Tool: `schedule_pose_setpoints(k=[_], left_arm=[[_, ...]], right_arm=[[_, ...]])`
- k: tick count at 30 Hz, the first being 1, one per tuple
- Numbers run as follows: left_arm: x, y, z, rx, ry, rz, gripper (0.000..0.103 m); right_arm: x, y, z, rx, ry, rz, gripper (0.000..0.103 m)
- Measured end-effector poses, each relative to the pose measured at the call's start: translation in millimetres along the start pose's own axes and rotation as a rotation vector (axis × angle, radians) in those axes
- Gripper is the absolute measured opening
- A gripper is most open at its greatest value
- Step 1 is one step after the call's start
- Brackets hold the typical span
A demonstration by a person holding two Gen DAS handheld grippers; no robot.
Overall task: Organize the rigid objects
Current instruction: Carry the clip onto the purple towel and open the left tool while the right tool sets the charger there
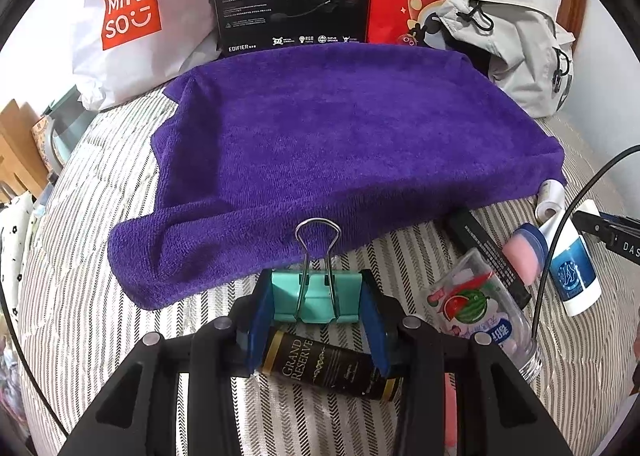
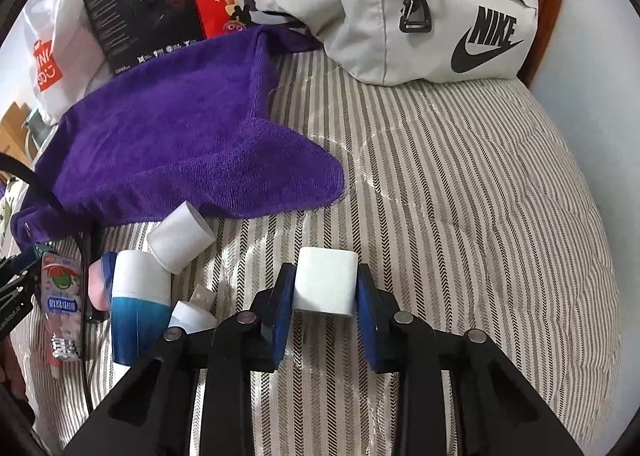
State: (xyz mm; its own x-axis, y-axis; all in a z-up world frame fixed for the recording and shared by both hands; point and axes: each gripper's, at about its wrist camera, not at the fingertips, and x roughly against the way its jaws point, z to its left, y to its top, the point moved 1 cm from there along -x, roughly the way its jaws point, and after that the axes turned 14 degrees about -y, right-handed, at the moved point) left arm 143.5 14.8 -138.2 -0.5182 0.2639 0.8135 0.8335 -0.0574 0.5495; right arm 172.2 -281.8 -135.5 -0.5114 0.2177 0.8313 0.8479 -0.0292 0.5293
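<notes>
Up front, the left gripper has its blue pads closed on a teal metal binder clip, whose wire handle points straight ahead toward the purple terry towel. Below it a dark cylindrical tube with gold lettering lies crosswise on the striped bedcover. The right gripper pinches a white rounded plastic block, its long axis spanning pad to pad. Left of it sit a white paper roll and a blue-and-white bottle, touching.
</notes>
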Motion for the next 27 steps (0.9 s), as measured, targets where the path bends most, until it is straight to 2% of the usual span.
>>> schedule_pose_setpoints(k=[4, 7, 12, 23, 27], left_arm=[[1.7, 0.0, 2.7, 0.003, -0.024, 0.004, 0.039], [10.8, -2.9, 8.1, 0.041, -0.083, -0.004, 0.039], [23.3, -4.8, 9.2, 0.055, -0.110, -0.016, 0.039], [49.3, -6.0, 6.0, 0.041, -0.080, -0.022, 0.039], [59.7, -15.9, 13.3, 0.078, -0.094, -0.023, 0.039]], right_arm=[[1.3, -1.3, -2.0, 0.006, 0.025, 0.011, 0.029], [6.4, -4.0, -4.2, 0.014, 0.033, 0.019, 0.029], [16.4, -6.5, 0.1, 0.044, 0.068, 0.032, 0.029], [51.0, 4.3, 8.5, 0.070, 0.141, -0.023, 0.029], [65.4, 8.0, 14.0, 0.090, 0.159, -0.050, 0.029]])
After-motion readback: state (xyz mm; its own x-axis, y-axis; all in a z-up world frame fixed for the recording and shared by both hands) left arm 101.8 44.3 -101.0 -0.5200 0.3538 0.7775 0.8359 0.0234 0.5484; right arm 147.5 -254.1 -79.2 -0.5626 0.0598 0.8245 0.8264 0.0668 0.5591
